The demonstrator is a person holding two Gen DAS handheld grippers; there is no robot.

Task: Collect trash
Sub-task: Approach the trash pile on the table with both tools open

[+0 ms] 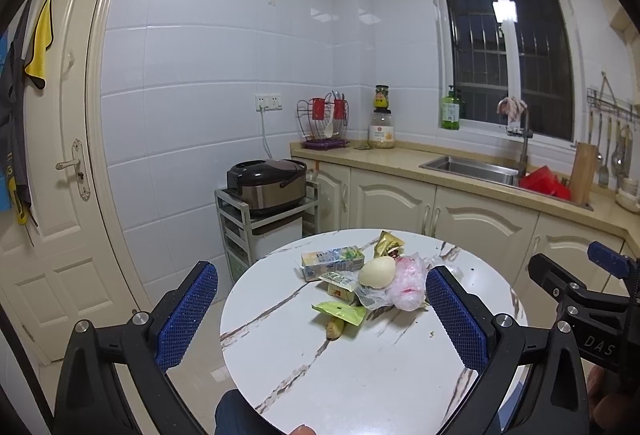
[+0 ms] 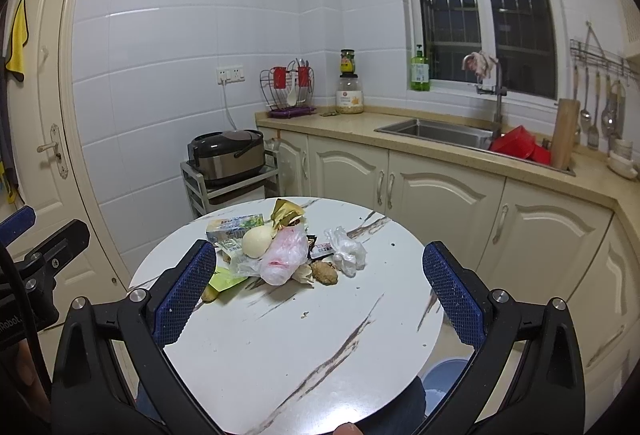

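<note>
White marble-look table (image 1: 360,367) fills the left wrist view, the left gripper (image 1: 332,311) hovering at its near edge, blue fingers (image 1: 188,315) spread wide, nothing between them. The trash pile (image 1: 360,283) sits toward the far side: milk carton (image 1: 332,262), pale round bun (image 1: 376,272), pink plastic bag (image 1: 408,283), green wrapper (image 1: 342,312).

Over to the right wrist view: the right gripper (image 2: 316,299) likewise gapes apart, empty, above the table, with the pile just beyond its left finger and a crumpled clear bag (image 2: 346,251) at the pile's right.

bright ceiling light | tile glare | fisheye edges dark, curved
</note>
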